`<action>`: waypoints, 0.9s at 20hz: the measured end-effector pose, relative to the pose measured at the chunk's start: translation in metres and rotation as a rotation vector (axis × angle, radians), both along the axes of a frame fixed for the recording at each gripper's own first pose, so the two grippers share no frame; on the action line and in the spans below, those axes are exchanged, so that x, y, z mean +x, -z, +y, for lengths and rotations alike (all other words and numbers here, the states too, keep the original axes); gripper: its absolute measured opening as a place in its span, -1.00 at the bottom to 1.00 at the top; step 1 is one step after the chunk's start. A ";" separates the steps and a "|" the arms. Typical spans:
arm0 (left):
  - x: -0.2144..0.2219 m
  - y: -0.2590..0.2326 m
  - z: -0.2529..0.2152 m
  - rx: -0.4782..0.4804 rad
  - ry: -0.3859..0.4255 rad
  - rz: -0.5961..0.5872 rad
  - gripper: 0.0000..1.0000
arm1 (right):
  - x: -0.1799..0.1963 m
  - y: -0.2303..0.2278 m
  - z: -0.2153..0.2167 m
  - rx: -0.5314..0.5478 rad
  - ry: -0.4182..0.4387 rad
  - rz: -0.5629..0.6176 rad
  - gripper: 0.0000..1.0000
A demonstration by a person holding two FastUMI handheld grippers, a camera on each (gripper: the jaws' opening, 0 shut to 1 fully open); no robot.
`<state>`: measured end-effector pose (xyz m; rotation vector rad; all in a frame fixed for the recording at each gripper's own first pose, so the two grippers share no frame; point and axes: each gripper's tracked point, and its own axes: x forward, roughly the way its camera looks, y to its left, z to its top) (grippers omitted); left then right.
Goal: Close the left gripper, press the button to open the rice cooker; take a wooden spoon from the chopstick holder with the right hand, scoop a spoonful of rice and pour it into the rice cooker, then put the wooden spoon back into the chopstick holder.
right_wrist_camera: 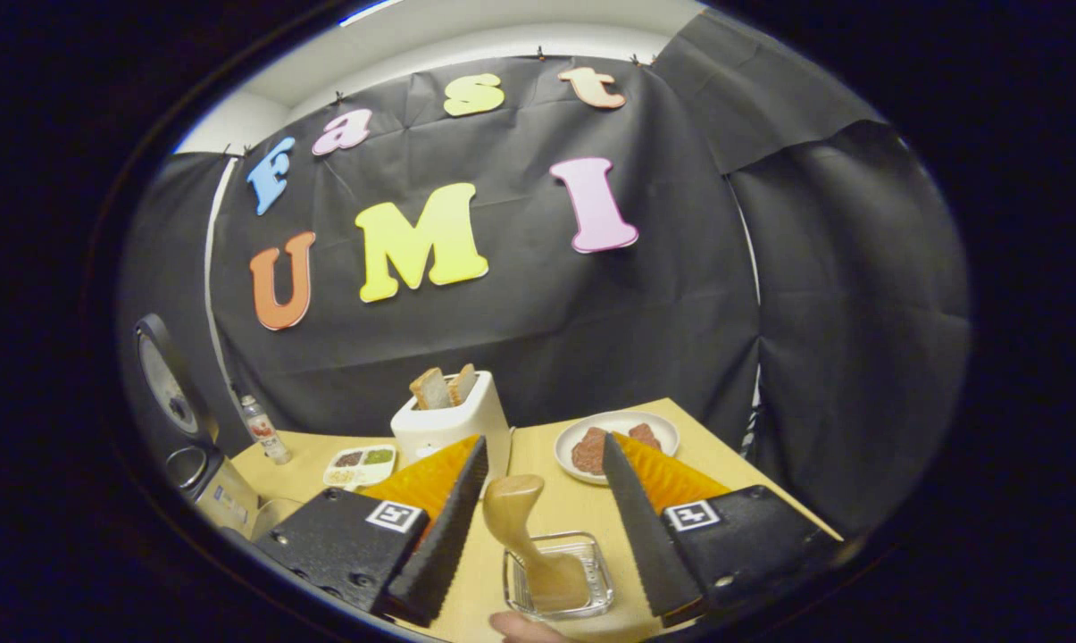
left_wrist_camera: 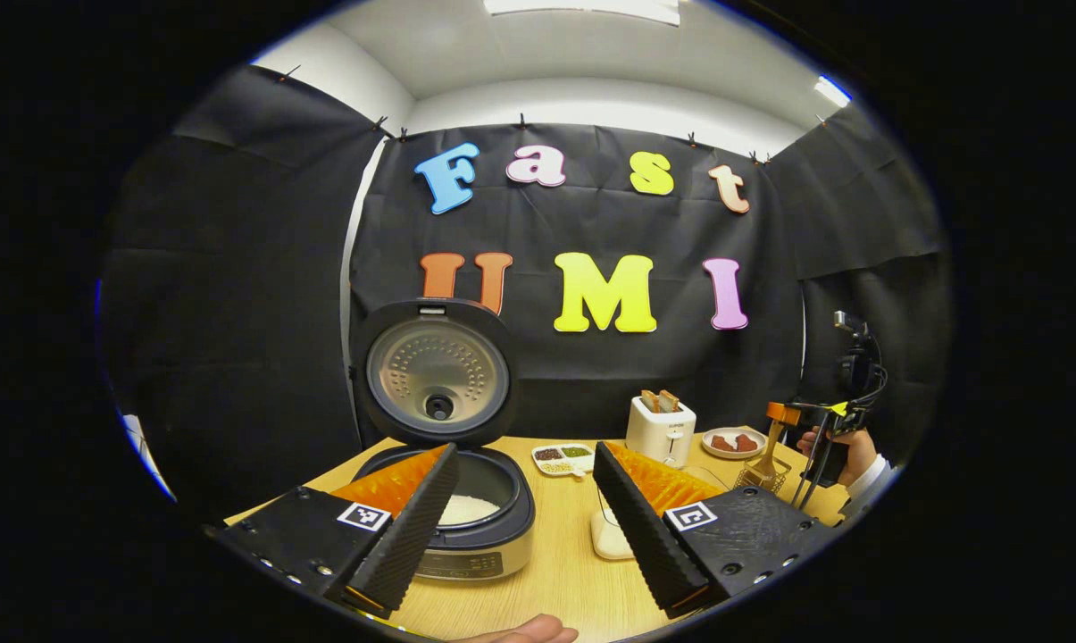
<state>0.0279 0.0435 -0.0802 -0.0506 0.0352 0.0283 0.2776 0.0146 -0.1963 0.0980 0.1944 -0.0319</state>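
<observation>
A black cloth wall encloses the booth, and a light wooden desk (left_wrist_camera: 564, 572) carries the items. In the left gripper view, the rice cooker (left_wrist_camera: 466, 527) is seen at the near left of the desk with its lid (left_wrist_camera: 437, 373) raised upright; white rice is visible in the inner pot. The left hand-held gripper (left_wrist_camera: 524, 518) is held released, its fingers spread apart just in front of the cooker, with nothing between them. A divided dish (left_wrist_camera: 563, 458), a white toaster (left_wrist_camera: 660, 430) holding bread slices, and a plate (left_wrist_camera: 733, 443) are arranged further back. The right hand-held gripper (left_wrist_camera: 823, 451) and the hand holding it are seen at the far right, just beside the chopstick holder (left_wrist_camera: 767, 471).

In the right gripper view, the right hand-held gripper (right_wrist_camera: 546, 509) is released, fingers apart. A wooden spoon (right_wrist_camera: 524, 536) is positioned between them, its bowl resting in a clear glass container (right_wrist_camera: 557, 576) on the desk; neither finger can be seen pressing on it. The toaster (right_wrist_camera: 453, 424) and plate (right_wrist_camera: 618, 442) lie beyond
</observation>
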 end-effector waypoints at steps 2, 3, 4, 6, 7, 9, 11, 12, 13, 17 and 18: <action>0.003 0.000 0.004 -0.007 -0.005 0.007 0.92 | -0.012 -0.018 -0.010 -0.046 0.045 -0.026 0.83; 0.004 -0.001 0.005 -0.007 -0.005 0.009 0.92 | -0.020 -0.028 -0.012 -0.058 0.056 -0.042 0.83; 0.005 -0.001 0.007 -0.007 -0.011 0.010 0.93 | -0.028 -0.036 -0.010 -0.065 0.056 -0.053 0.83; 0.008 -0.003 0.013 -0.011 -0.021 0.011 0.93 | -0.047 -0.057 -0.007 -0.064 0.051 -0.085 0.92; 0.010 -0.004 0.015 -0.017 -0.023 0.010 0.93 | -0.055 -0.064 -0.005 -0.064 0.047 -0.096 0.92; 0.014 -0.010 0.017 -0.044 -0.011 0.000 0.92 | -0.075 -0.077 0.000 -0.072 0.040 -0.111 1.00; 0.019 -0.012 0.026 -0.044 -0.018 0.010 0.93 | -0.095 -0.090 -0.003 -0.086 0.059 -0.124 0.92; 0.021 -0.017 0.032 -0.029 -0.030 0.007 0.93 | -0.105 -0.095 -0.001 -0.083 0.065 -0.129 0.92; 0.024 -0.023 0.038 -0.012 -0.044 -0.001 0.93 | -0.115 -0.098 0.002 -0.080 0.060 -0.130 0.83; 0.035 -0.048 0.058 0.023 -0.080 -0.014 0.93 | -0.154 -0.109 -0.003 -0.065 0.039 -0.126 0.83; 0.039 -0.058 0.062 0.025 -0.082 -0.021 0.93 | -0.162 -0.112 -0.005 -0.065 0.048 -0.131 0.83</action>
